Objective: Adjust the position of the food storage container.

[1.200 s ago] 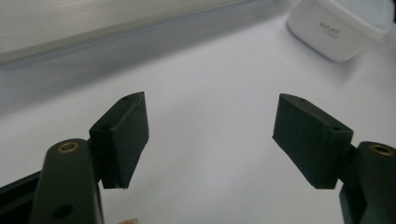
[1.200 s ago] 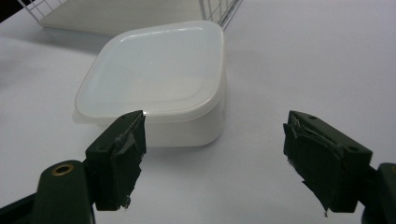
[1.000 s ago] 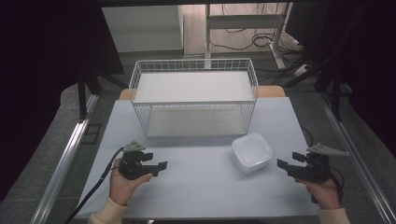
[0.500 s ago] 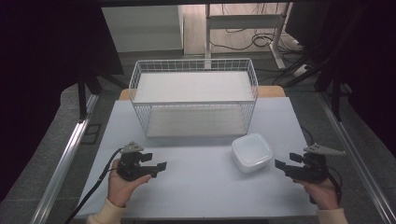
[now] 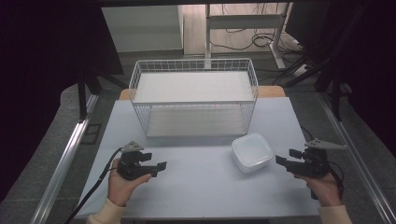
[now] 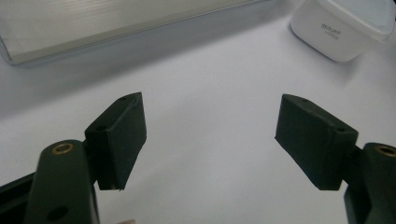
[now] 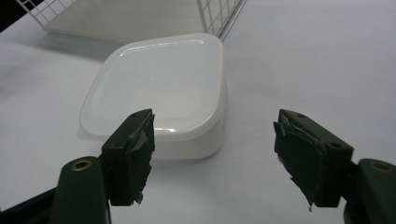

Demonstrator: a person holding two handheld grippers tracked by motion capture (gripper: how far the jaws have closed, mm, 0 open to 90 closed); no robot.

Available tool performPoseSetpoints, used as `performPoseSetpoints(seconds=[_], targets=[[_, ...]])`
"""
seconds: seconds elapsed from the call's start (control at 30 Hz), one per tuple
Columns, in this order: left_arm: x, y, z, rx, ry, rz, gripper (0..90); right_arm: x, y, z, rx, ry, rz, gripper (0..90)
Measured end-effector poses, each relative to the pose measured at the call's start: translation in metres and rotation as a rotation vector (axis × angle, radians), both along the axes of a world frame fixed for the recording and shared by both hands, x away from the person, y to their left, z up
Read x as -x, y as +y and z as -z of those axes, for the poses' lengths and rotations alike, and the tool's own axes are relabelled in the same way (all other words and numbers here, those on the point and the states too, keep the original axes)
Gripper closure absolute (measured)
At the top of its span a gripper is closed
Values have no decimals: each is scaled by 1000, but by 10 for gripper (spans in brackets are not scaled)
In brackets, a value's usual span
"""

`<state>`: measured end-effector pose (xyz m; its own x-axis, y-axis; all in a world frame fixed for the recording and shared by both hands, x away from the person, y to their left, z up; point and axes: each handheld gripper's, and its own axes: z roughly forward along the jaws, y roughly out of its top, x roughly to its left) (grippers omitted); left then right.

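A lab: dark curtains (image 5: 46,70) flank the tabletop (image 5: 205,186), metal rails (image 5: 65,163) beside it, cables (image 5: 247,39) at 12 o'clock.

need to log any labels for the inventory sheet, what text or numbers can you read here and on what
One printed mark: small dark lettering on the side wall of the white lidded container, seen in the left gripper view; too blurred to read.
No readable text on the container's lid, the wire basket, the table, the left gripper or the right gripper.
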<state>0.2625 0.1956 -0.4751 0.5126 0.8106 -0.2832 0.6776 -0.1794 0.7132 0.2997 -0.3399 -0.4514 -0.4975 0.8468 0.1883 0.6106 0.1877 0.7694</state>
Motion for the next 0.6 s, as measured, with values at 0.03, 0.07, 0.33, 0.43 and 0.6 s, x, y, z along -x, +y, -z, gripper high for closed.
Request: performPoseSetpoints(seconds=[0.03, 0.07, 0.33, 0.43, 0.6], targets=[[0, 0, 0, 0, 0, 1, 243, -1, 0, -1, 3, -2, 0, 302], [0, 0, -1, 4, -2, 0, 243, -2, 0, -2, 4, 4, -2, 310], [-2, 3, -2, 10, 1, -6, 242, -24, 6, -19, 9, 40, 7, 366], [-2, 4, -3, 14, -1, -8, 242, -30, 9, -23, 17, 51, 13, 387], [-1, 3, -5, 27, -1, -2, 243, -47, 14, -27, 50, 90, 4, 437]])
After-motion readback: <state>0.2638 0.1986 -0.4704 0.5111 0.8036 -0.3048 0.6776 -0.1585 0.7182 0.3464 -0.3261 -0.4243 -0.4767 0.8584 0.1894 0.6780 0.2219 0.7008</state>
